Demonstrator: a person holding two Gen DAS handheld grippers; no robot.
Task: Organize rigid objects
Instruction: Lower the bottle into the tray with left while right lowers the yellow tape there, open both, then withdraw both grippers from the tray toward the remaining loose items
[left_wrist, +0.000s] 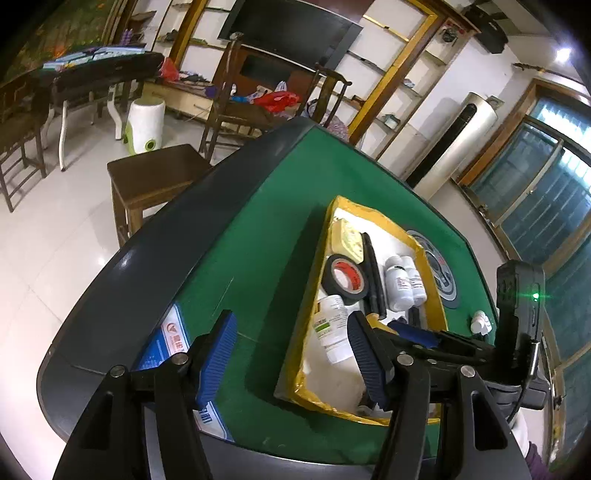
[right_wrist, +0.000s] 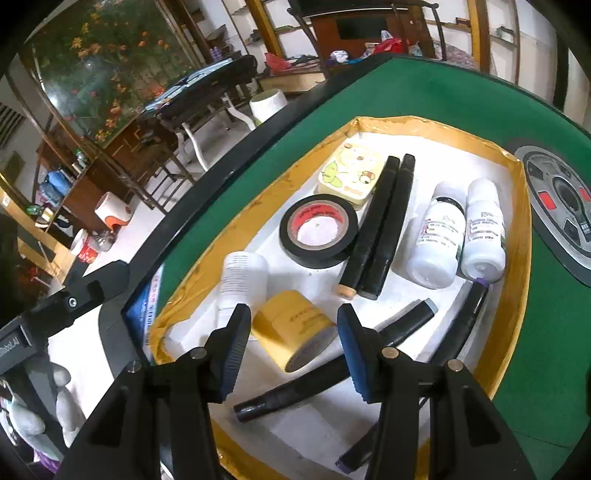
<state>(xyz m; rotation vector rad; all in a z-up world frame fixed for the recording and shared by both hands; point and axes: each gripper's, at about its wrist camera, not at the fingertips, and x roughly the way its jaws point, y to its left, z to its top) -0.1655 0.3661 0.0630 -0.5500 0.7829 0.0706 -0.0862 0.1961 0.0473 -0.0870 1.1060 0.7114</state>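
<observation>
**Yellow tape roll sits between the right tongs over the tray**

While both tools hang above the green felt worktop (left_wrist: 266, 229), the right tongs (right_wrist: 291, 345) straddle a squat yellow tape roll (right_wrist: 293, 334) lying on its side in the yellow-rimmed white tray (right_wrist: 436, 123); whether the blue pads (right_wrist: 232, 350) actually press on it cannot be told. Just beside it lies a white plastic bottle (right_wrist: 243, 280). Farther in are a black tape roll with a red core (right_wrist: 319, 230), a pale yellow cartoon tin (right_wrist: 351, 173), two black marker pens side by side (right_wrist: 380, 225) and two more white bottles (right_wrist: 461, 232). Another black marker (right_wrist: 332, 354) lies under the tongs. The left tongs (left_wrist: 291, 356) stand open and empty over the tray's near edge, beside a blue and white box (left_wrist: 170, 339).
</observation>
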